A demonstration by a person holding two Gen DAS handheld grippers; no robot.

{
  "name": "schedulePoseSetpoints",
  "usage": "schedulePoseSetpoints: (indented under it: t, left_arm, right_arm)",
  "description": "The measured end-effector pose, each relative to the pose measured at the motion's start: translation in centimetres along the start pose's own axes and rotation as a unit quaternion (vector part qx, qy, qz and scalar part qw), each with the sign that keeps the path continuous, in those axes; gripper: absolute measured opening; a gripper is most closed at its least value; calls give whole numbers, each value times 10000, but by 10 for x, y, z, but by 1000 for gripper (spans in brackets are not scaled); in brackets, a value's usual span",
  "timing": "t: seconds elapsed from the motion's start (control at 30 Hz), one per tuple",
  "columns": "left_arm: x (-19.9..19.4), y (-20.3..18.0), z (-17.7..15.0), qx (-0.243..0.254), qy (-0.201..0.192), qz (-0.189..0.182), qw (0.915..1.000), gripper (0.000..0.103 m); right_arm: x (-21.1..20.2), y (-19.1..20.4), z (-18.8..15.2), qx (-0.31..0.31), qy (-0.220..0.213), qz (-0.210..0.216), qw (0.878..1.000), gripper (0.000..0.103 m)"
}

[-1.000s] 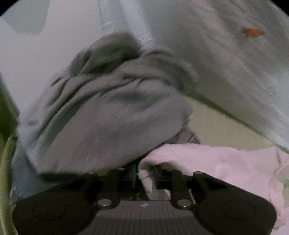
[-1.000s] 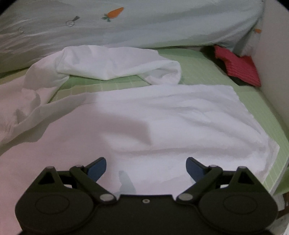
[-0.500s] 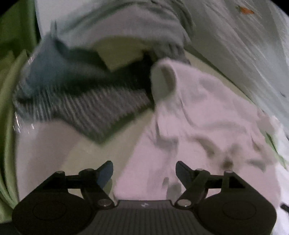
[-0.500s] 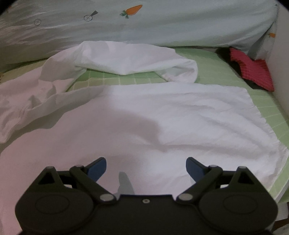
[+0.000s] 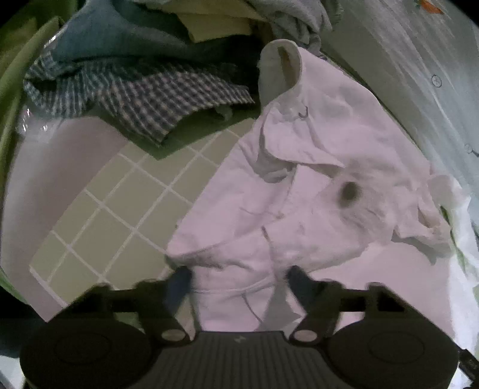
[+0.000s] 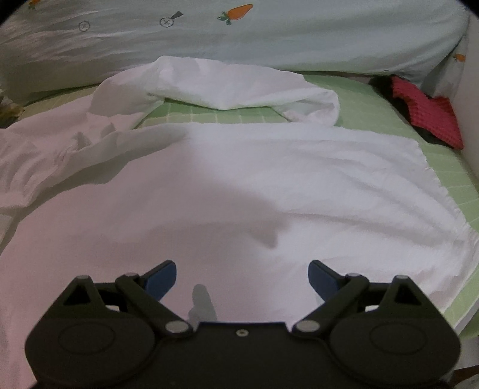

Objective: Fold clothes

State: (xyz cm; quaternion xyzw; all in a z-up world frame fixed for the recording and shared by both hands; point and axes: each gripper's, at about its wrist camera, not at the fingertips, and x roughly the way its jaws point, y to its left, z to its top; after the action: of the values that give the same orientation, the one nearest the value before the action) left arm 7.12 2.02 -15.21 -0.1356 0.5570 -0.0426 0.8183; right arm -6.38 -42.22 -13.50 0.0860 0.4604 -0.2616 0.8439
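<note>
Crumpled white cotton collared shirt [image 5: 302, 185] spread on green grid mat [image 5: 119, 209], collar beside checked pile [image 5: 143, 98]; left gripper [image 5: 239, 278] and right gripper [image 6: 242, 275] both agape, empty; risk: snagging 2 layers, bunching fold.

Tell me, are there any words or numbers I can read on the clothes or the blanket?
None can be read. The bedding shows only pictures: an orange carrot and small circled marks. The white shirt shows no lettering, only a dark spot.
</note>
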Motion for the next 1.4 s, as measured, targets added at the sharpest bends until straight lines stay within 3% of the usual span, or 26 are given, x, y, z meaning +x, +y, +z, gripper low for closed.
schedulePoseSetpoints:
  t: [0.07, 0.23, 0.43, 0.5, 0.6, 0.67, 0.83, 0.97, 1.17, 1.4]
  left_arm:
    - [-1, -1, -3, 104, -74, 115, 9999, 24]
    - [-14, 14, -8, -264, -320, 372, 9984, 17]
    - [-22, 40, -17, -873, -446, 645, 9931, 17]
    - [-27, 35, -19, -925, -464, 743, 9918, 21]
    - [-41, 21, -20, -932, -575, 999, 9890, 40]
    - [-54, 6, -22, -952, -846, 985, 9870, 71]
    - [-80, -39, -22, -1062, -1574, 785, 9787, 91]
    - [-74, -90, -16, -966, -1637, 493, 9805, 91]
    - [-63, -162, -17, -781, -1733, 199, 9816, 94]
    - [-22, -210, -10, -865, -1295, 112, 9877, 94]
  right_arm:
    - [-2, 2, -3, 6, -4, 83, 10000, 96]
    - [2, 8, -3, -44, 2, 239, 9997, 96]
    - [5, 7, 1, -181, -56, 507, 9985, 96]
    - [6, 4, 2, -244, -70, 582, 9980, 96]
    - [4, -12, 4, -220, -190, 625, 9976, 96]
    - [3, -29, 9, -115, -333, 677, 9971, 102]
    - [-4, -86, 30, 236, -694, 1238, 9896, 103]
    - [1, -129, 50, 366, -961, 1265, 9866, 103]
    - [28, -184, 92, 582, -942, 1122, 9875, 103]
    - [73, -217, 162, 856, -1036, 1110, 9847, 102]
